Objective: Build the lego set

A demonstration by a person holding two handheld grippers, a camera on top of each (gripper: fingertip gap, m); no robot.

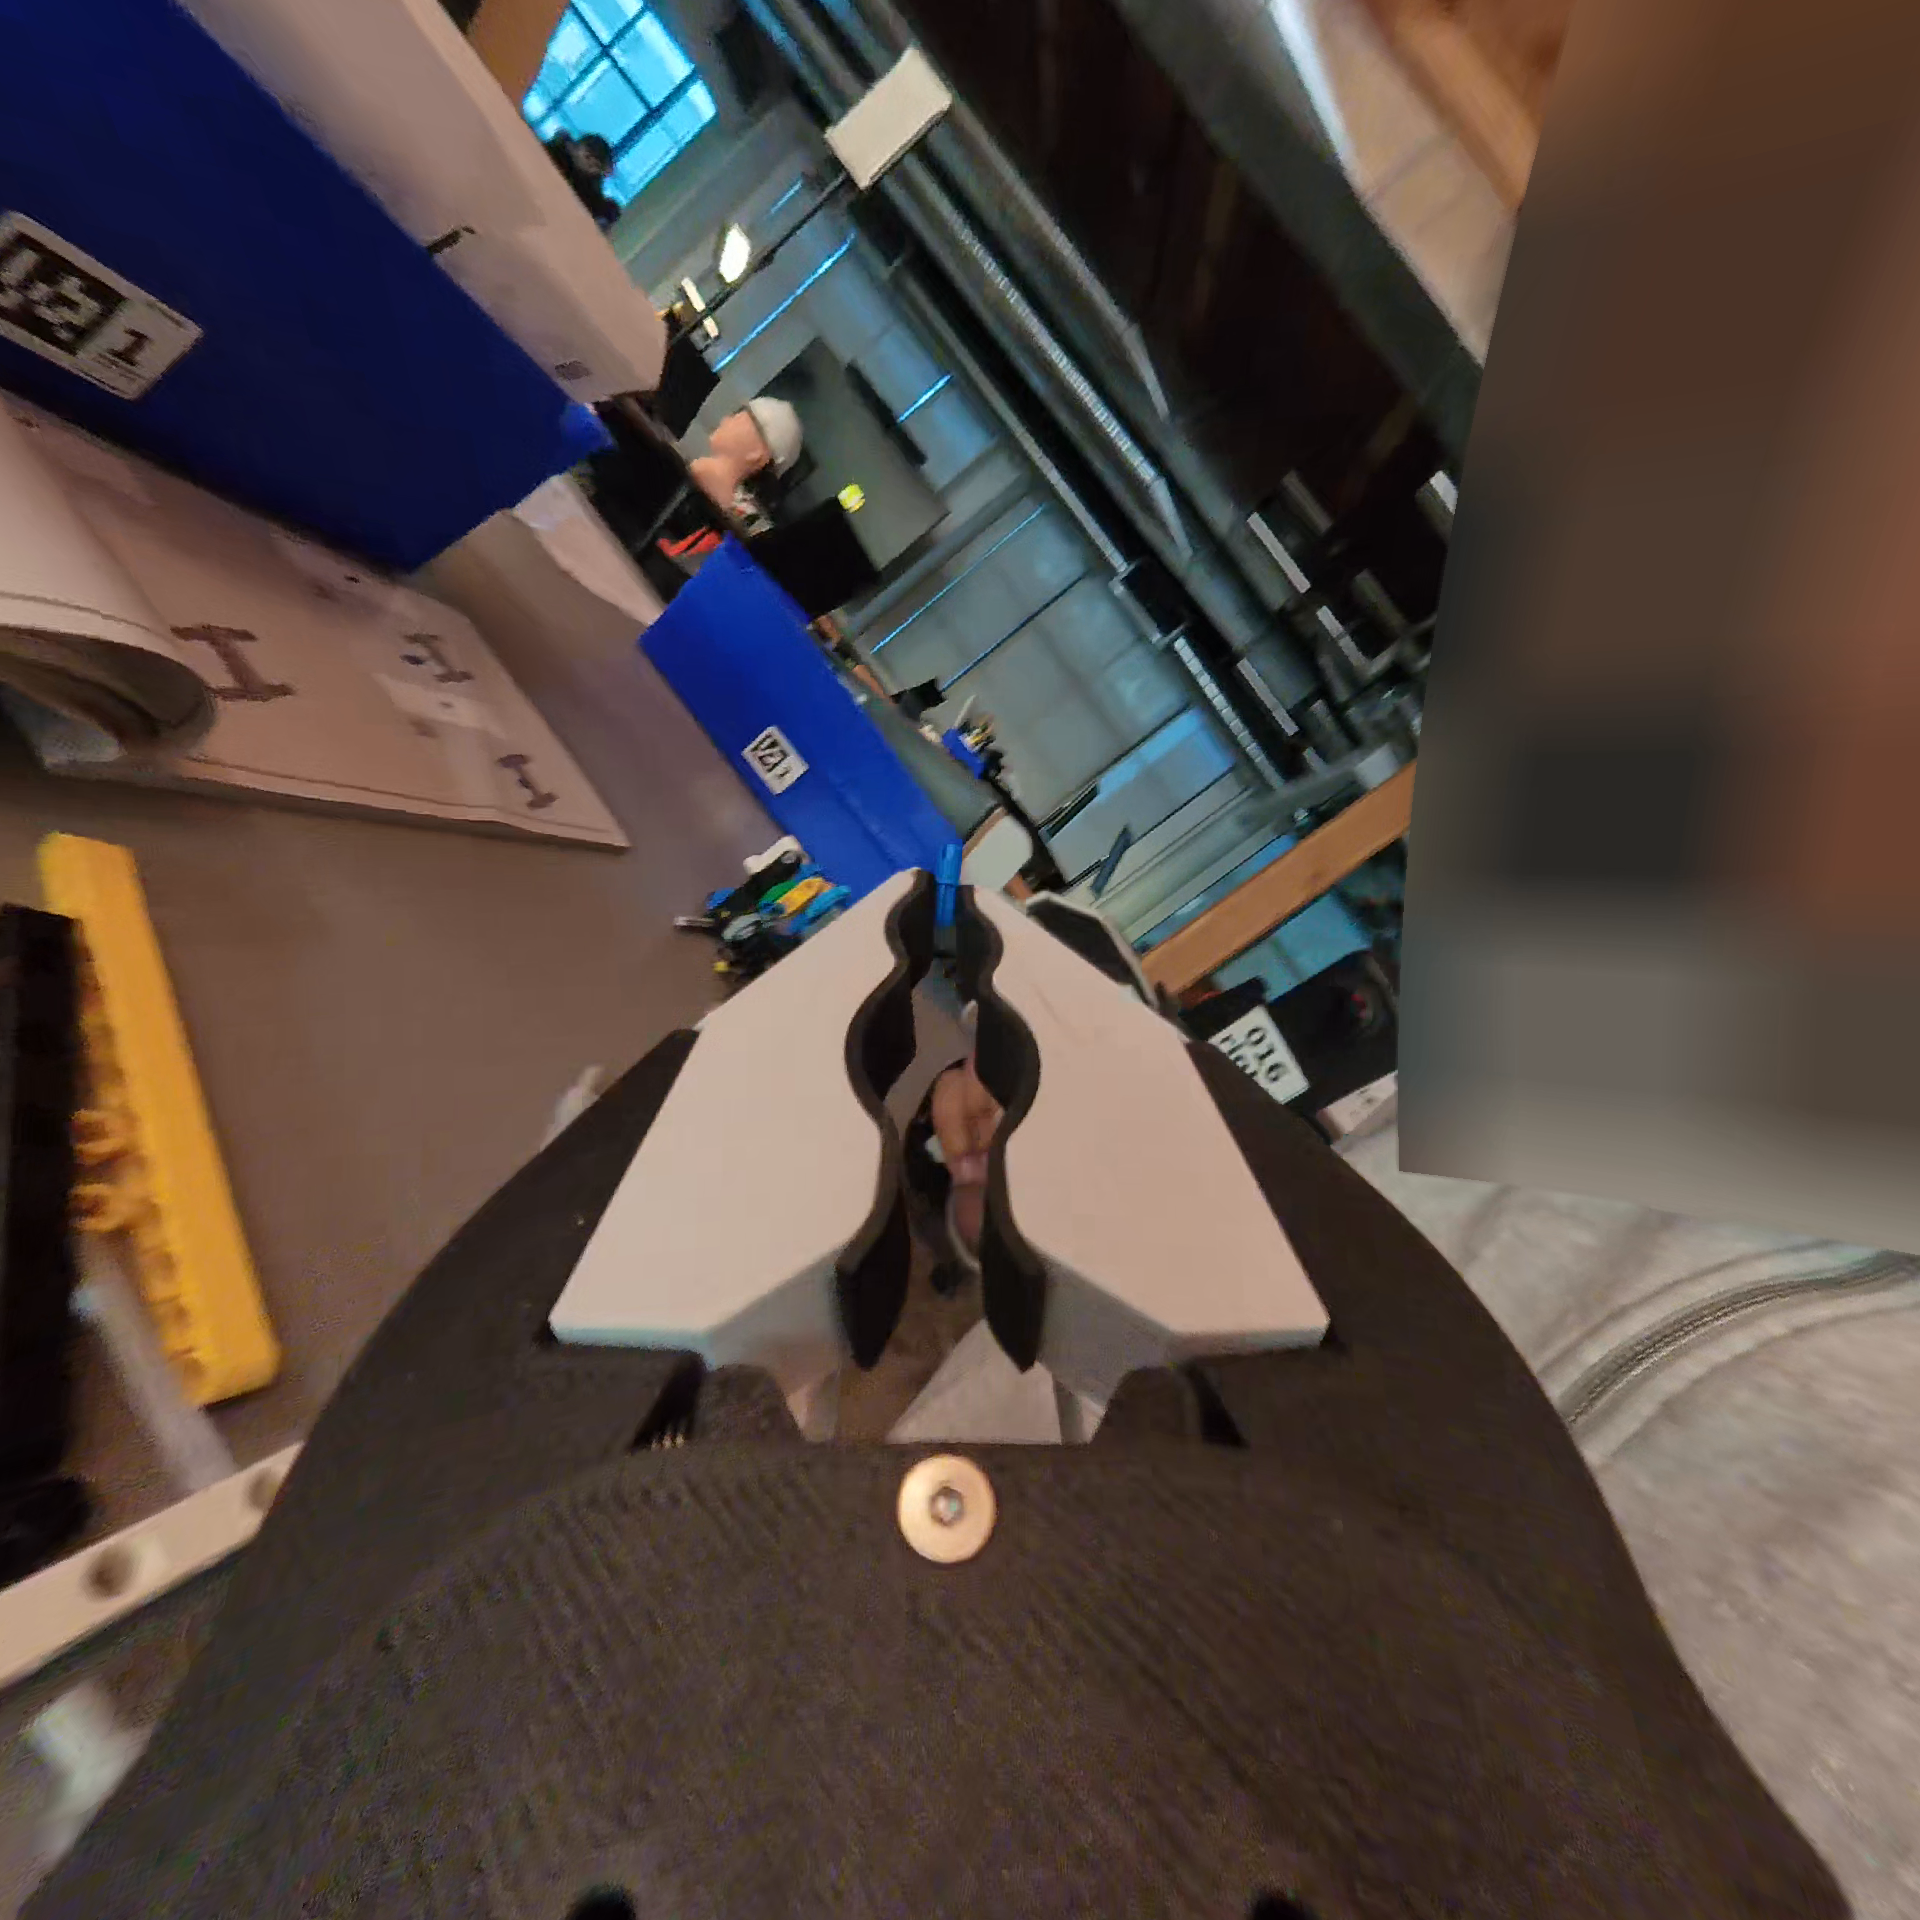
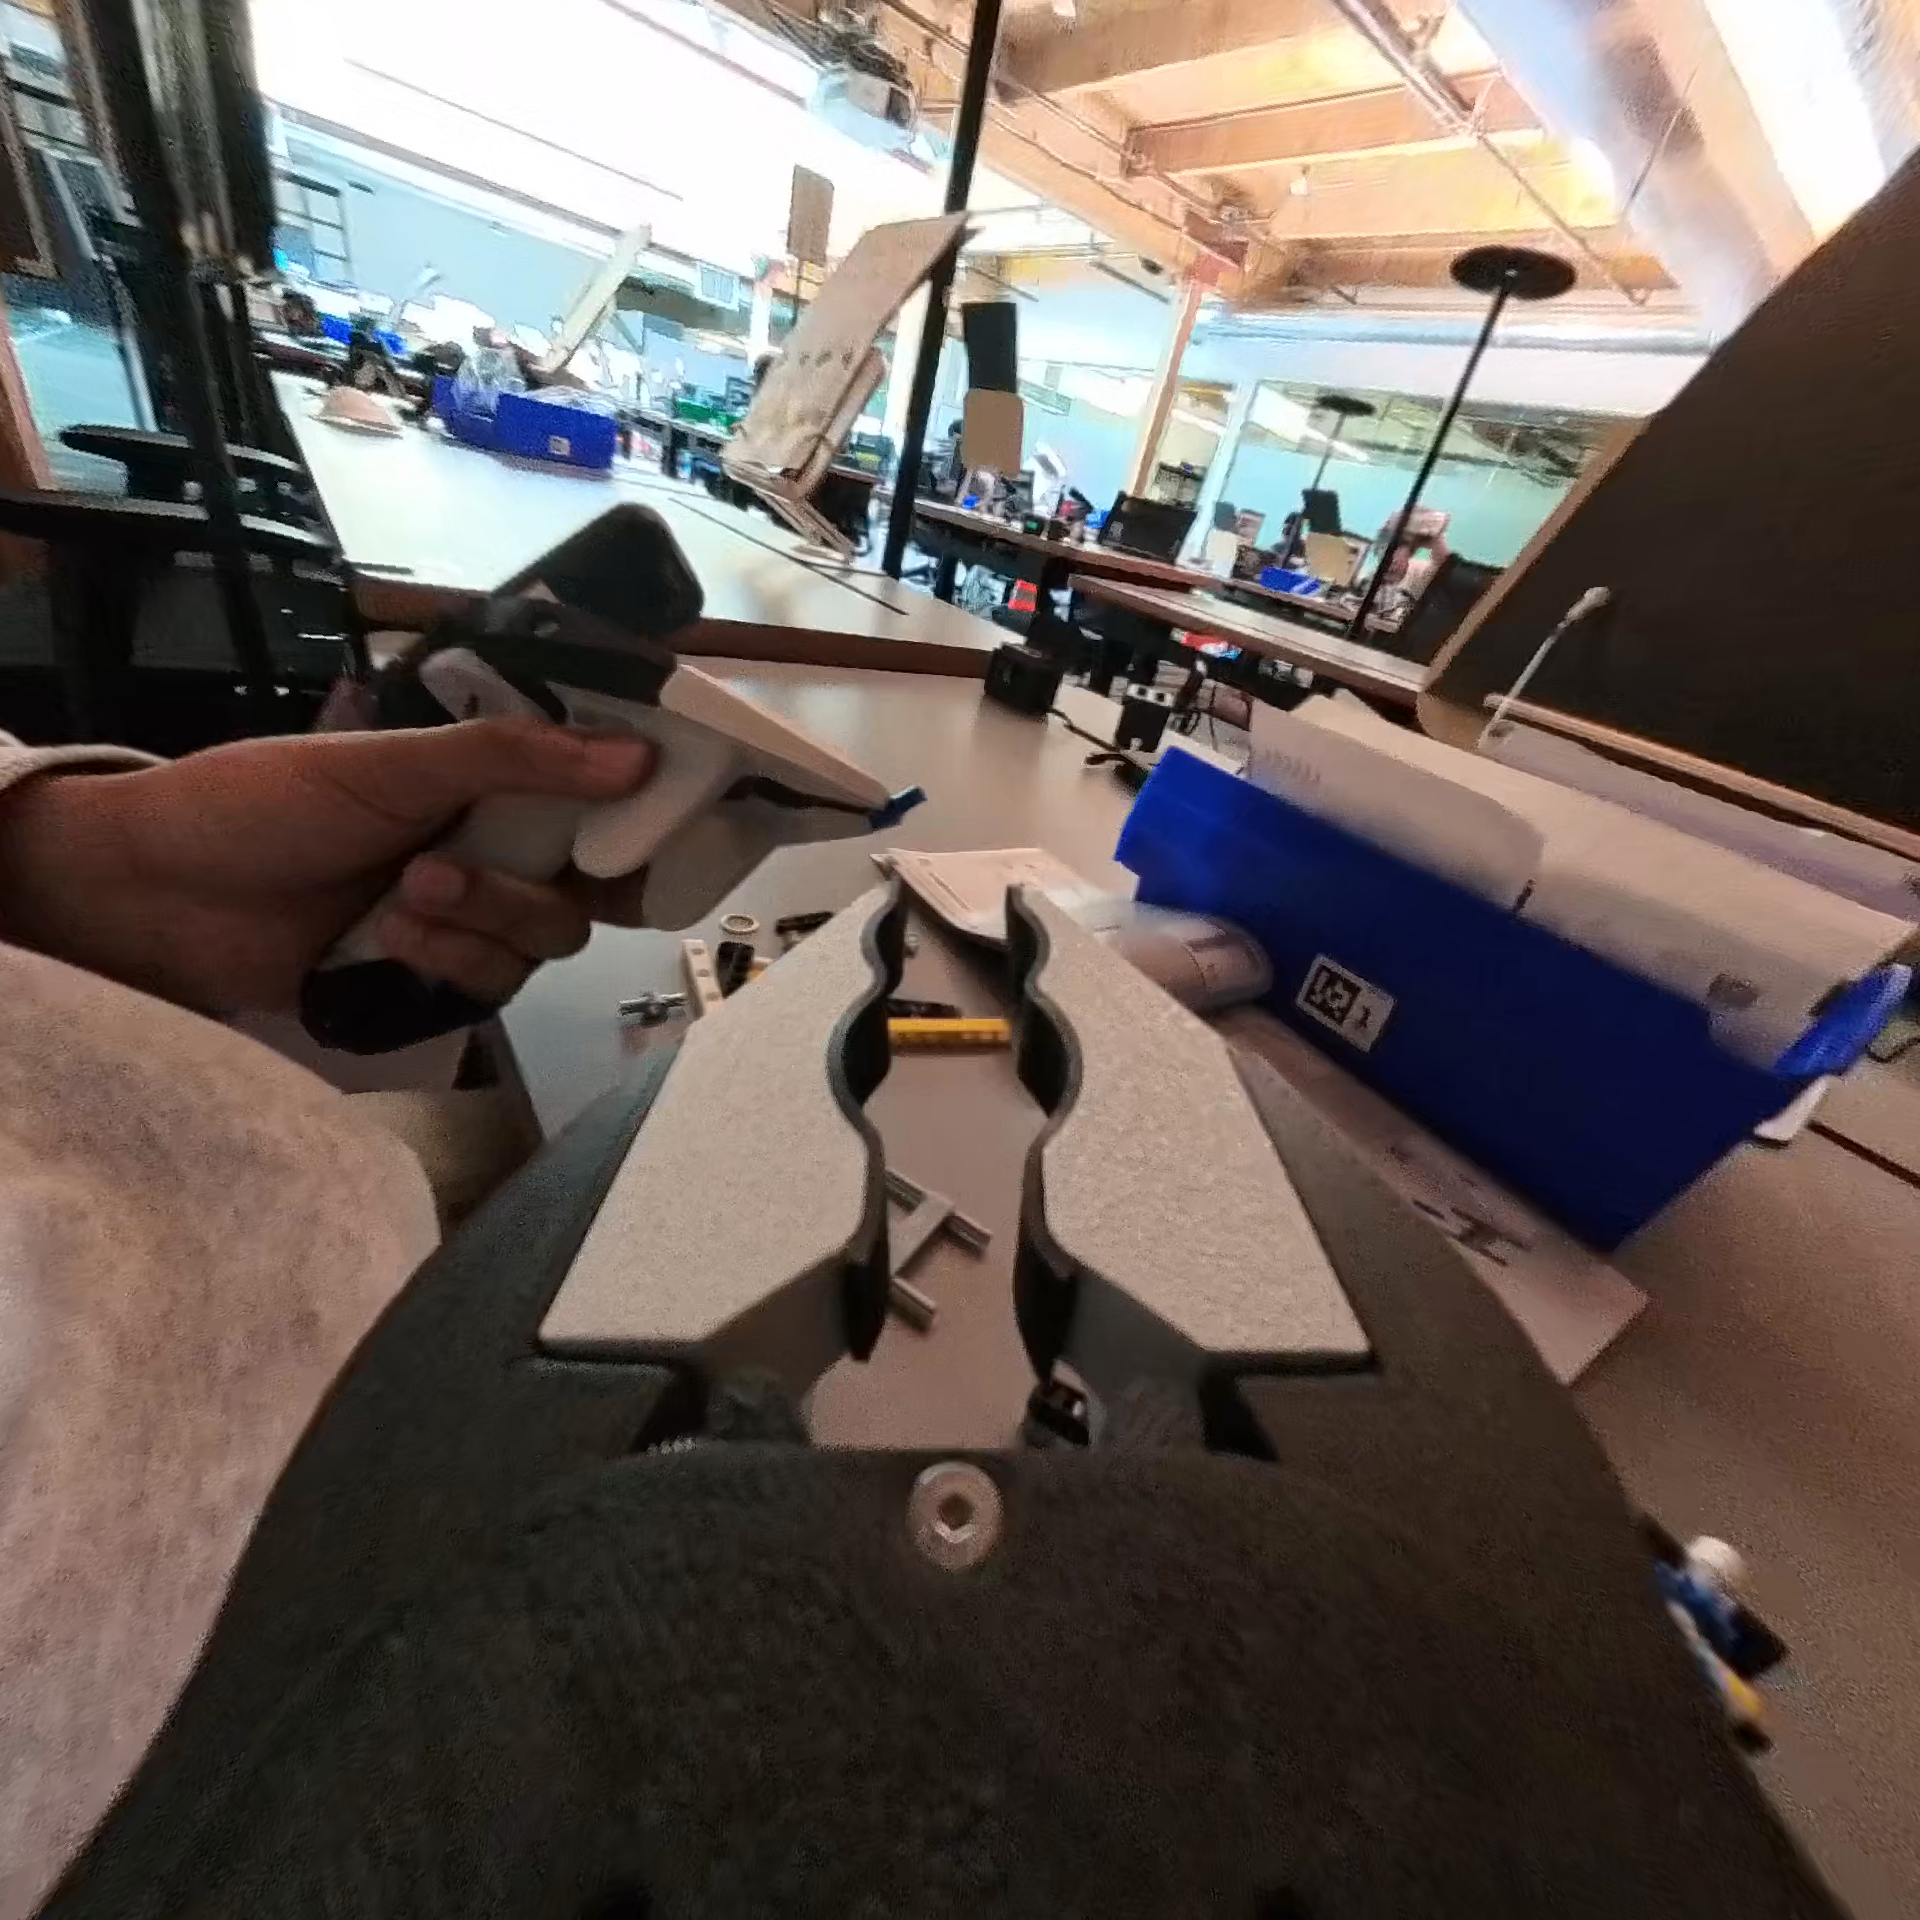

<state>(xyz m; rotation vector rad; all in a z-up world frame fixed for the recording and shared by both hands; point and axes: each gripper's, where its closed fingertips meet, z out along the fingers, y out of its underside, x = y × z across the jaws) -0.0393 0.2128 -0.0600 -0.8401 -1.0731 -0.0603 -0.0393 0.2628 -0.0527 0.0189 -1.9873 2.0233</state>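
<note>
We see left gripper (image 1: 943,902) pinching small blue lego piece (image 1: 948,891) at fingertips, 12 o'clock; right gripper (image 2: 951,914) fingers spread, empty, yellow beam (image 2: 948,1031) between them.

Matt grey tabletop (image 2: 935,1101), glossy plastic bin (image 2: 1455,1029)

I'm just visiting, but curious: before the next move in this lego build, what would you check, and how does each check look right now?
1. Left gripper pinches the small blue piece at its tips: ok.
2. Right gripper open and empty: ok.
3. Yellow beam lies on the table, in line with the right gripper: ok.
4. Blue bin off to the side: ok.
5. Which part the blue piece joins: cannot tell.
</note>
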